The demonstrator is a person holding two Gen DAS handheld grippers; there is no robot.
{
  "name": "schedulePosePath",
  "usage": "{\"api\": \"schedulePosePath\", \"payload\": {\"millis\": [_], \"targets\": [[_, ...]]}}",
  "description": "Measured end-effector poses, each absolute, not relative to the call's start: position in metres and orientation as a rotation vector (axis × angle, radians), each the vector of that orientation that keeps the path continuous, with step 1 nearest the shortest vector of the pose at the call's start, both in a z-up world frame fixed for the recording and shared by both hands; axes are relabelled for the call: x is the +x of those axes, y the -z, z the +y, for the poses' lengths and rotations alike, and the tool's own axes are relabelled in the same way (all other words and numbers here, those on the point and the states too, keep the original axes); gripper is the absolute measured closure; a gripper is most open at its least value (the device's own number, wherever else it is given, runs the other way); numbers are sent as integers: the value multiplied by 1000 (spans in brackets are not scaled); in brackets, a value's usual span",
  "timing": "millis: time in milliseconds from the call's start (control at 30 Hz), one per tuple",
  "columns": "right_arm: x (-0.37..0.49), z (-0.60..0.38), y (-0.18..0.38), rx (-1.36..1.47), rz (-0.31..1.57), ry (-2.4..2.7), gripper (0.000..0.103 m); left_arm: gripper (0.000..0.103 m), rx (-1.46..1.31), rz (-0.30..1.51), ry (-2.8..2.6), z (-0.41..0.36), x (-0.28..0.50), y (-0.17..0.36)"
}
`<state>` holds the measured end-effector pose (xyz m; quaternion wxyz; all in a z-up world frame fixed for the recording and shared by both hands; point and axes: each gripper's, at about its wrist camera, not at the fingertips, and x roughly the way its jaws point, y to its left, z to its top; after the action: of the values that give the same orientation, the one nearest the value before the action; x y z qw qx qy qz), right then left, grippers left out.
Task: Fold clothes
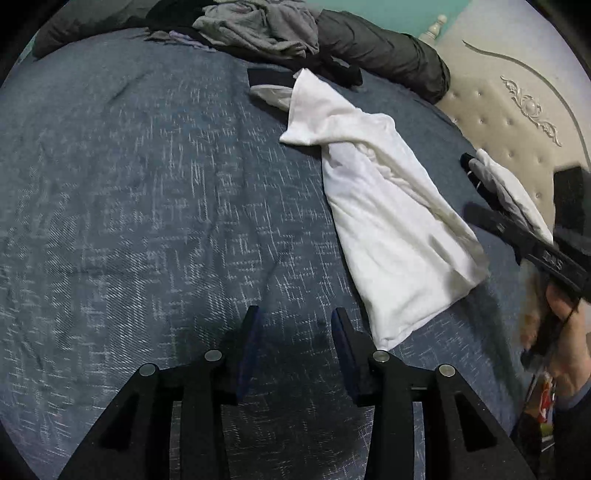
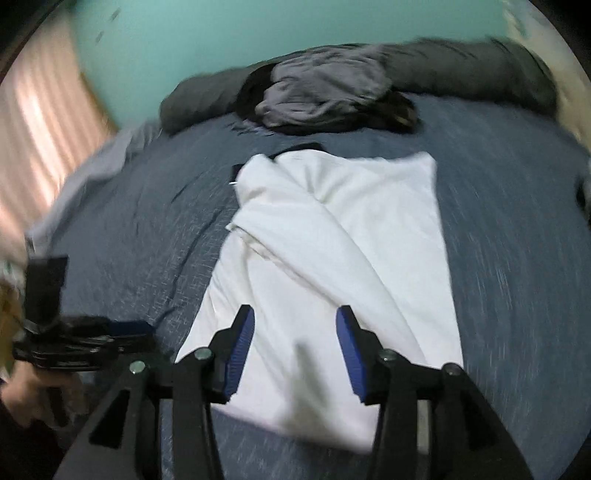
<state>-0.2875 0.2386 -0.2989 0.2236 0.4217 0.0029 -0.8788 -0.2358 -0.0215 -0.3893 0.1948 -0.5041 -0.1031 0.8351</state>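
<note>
A white garment [image 1: 388, 221] [image 2: 332, 240] lies partly folded lengthways on the blue bedspread [image 1: 147, 184] [image 2: 517, 258], with creases running along it. My left gripper [image 1: 295, 317] hovers open over bare bedspread just left of the garment's near corner, with nothing between its pads. My right gripper [image 2: 295, 321] is open above the garment's near end; the cloth lies flat below it and is not pinched. A hand [image 1: 569, 332] holds the right gripper's black frame at the right edge of the left wrist view. The right wrist view is motion-blurred.
A heap of grey and dark clothes [image 1: 258, 29] [image 2: 325, 92] sits at the far side against a dark grey bolster [image 1: 388, 55] [image 2: 480, 66]. A black item [image 1: 266, 77] pokes out by the garment's far end. More cloth [image 1: 506, 184] lies by the cream tufted headboard [image 1: 517, 110].
</note>
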Motion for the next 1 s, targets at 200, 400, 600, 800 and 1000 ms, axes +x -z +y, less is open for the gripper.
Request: {"api": "schedulePosePath", "payload": {"millis": [200,400,600,800,1000], "targets": [[-318,176,298,1090,440,2375,56,50,-1370,-333,-2367,-38,-235,375],[-339,141,307,1125,600,2317,56,50,-1353,-355,-2371,-43,-235,371],[-349,137,311,1155,707,2344,57,50,-1346,-368,-2352,-43,-233,369],[-352,133,322,1181,845,2334,57,50,-1340,-379,-2354,-44,-233,368],[-357,121,337,1196,952,2298,58,50,-1347,-396,-2344,-44,-233,370]]}}
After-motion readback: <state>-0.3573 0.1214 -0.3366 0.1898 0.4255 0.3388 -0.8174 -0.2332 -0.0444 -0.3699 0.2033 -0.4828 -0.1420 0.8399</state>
